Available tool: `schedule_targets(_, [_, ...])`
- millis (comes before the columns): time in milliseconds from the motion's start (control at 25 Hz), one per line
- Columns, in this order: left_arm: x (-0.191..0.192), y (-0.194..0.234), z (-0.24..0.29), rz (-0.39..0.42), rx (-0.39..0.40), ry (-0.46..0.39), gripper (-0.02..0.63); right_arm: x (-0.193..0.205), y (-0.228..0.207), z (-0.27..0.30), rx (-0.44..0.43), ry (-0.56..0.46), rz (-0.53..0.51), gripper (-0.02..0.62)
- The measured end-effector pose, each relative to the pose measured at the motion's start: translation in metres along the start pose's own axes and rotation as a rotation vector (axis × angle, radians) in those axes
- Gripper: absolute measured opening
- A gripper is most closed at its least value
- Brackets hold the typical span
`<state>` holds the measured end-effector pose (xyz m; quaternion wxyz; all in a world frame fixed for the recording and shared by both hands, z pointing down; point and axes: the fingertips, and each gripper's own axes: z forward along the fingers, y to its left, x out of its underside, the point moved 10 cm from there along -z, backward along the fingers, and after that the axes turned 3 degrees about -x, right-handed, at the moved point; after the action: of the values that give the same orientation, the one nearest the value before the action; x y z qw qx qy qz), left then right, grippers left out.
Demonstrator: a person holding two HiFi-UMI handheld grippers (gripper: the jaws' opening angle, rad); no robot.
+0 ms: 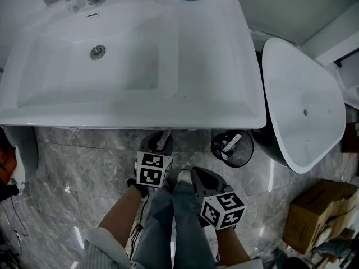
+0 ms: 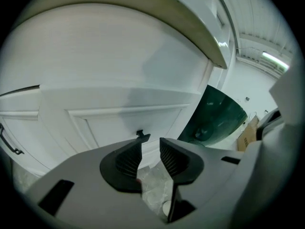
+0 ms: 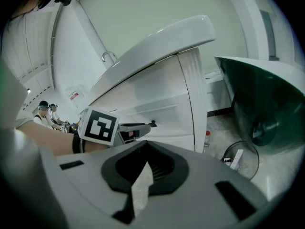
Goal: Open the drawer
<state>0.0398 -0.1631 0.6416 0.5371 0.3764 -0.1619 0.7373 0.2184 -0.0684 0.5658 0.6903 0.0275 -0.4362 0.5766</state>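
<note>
Head view: white ceramic washbasin (image 1: 140,118); left gripper (image 1: 160,141) points under its front rim, right gripper (image 1: 194,174) just behind.
Left gripper view: jaws apart, empty; small dark knob (image 2: 142,136) of white panelled drawer (image 2: 128,120) just beyond the tips.
Right gripper view: jaws together, empty.

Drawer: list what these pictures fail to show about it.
- Left gripper view: the left tool covers the drawer front's lower half; its knob peeks over one jaw tip.
- Head view: the washbasin overhangs and hides the drawer front entirely.
- Right gripper view: the knob is too small to tell from the left tool's tip.
</note>
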Motion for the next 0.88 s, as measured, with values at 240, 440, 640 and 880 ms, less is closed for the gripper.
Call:
schedule_targets(240, [-0.008,0.006,0.02,-0.013,-0.048,0.012,0.148,0.007,-0.012,-0.004,0.011,0.025,0.026,0.009])
schedule_targets(440, [-0.011,0.005,0.034,-0.044,-0.075,0.036,0.155,0.008,-0.02,-0.008,0.023,0.037,0.033,0.009])
schedule_targets(640, [-0.012,0.008,0.044,-0.073,-0.107,0.083,0.155,0.009,-0.02,-0.005,0.026,0.045,0.042,0.009])
schedule_targets(880, [-0.008,0.006,0.056,-0.115,-0.13,0.122,0.172,0.015,-0.022,-0.006,0.034,0.059,0.065,0.009])
